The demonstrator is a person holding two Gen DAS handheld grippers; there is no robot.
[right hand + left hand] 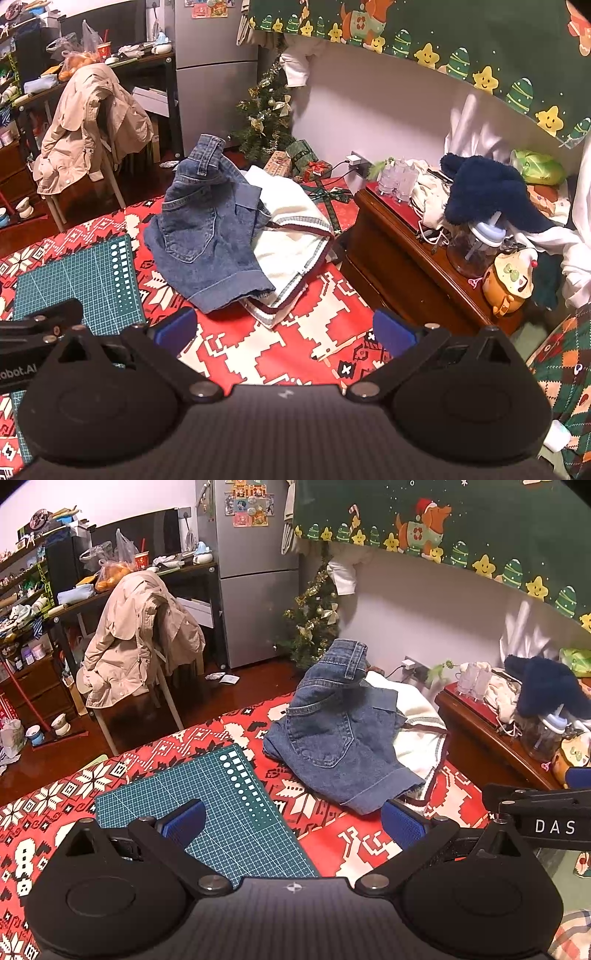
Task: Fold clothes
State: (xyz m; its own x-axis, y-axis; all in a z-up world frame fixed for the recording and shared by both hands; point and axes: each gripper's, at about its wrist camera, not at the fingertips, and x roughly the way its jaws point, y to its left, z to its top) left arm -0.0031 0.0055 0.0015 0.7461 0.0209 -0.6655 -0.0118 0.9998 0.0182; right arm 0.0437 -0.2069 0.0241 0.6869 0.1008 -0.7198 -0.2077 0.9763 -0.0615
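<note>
Crumpled blue denim shorts point(334, 738) point(207, 236) lie on the red patterned bedspread point(354, 845) point(280, 350), partly over a white garment with dark striped trim point(417, 734) point(291, 236). My left gripper point(293, 821) hovers open in front of the shorts, with its left pad over a green cutting mat point(221, 805) and nothing between the pads. My right gripper point(284, 330) is open too, just short of the white garment's hem, holding nothing. Each gripper shows at the edge of the other's view.
A dark wooden bedside cabinet point(406, 258) stands right of the bed, cluttered with a navy fluffy item point(484, 188), bottles and a yellow pot point(509, 284). A chair with a beige coat point(136, 638), a small Christmas tree point(314, 624), a fridge and a cluttered desk stand beyond.
</note>
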